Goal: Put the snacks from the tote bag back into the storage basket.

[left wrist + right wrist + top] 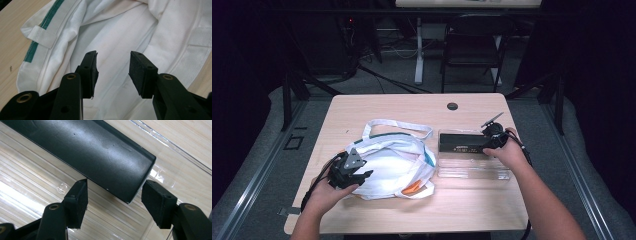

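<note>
Your right gripper [113, 200], jaws apart and gripping nothing, straddles the near end of the black box [82, 152], which lies lengthwise in the clear tray [472, 170] toward the desk's [412, 107] right edge, its long axis running left toward the white bag [392, 165].

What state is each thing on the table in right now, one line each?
White cloth bag: lying crumpled, mouth gaping.
Black box: lying flat in the tray.
Clear plastic tray: flat on the table.
Left tool: open over the bag's cloth.
Right tool: open, straddling the box's end, pads apart from it.
</note>
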Available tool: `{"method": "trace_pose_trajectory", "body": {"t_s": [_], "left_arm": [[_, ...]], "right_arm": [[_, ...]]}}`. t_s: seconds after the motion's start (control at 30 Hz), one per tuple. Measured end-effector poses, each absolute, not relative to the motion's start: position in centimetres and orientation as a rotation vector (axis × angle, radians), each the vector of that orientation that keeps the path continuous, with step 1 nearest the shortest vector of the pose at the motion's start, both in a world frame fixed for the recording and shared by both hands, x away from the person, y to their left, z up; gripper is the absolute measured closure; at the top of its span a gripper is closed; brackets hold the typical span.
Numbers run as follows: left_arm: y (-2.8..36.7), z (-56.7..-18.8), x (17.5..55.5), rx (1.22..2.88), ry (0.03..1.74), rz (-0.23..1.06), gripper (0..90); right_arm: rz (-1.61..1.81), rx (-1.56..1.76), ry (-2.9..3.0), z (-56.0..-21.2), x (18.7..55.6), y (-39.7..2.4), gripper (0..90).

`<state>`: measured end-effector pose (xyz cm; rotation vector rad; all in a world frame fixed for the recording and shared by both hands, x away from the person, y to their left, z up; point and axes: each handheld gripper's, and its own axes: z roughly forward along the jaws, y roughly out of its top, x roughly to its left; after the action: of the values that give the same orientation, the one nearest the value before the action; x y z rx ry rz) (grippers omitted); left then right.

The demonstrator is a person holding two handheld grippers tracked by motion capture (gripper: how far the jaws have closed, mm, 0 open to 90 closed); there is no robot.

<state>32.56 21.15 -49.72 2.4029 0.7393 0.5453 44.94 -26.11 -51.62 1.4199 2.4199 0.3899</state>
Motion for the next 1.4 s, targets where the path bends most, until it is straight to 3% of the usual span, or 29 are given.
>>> {"method": "trace_pose_trajectory", "body": {"t_s": [1.4], "left_arm": [[21.0,-49.7,33.2,2.394,0.742,0.535,56.4]], "right_arm": [[0.502,1.343,2.39,-46.9,41.7,-24.5,40.3]]}}
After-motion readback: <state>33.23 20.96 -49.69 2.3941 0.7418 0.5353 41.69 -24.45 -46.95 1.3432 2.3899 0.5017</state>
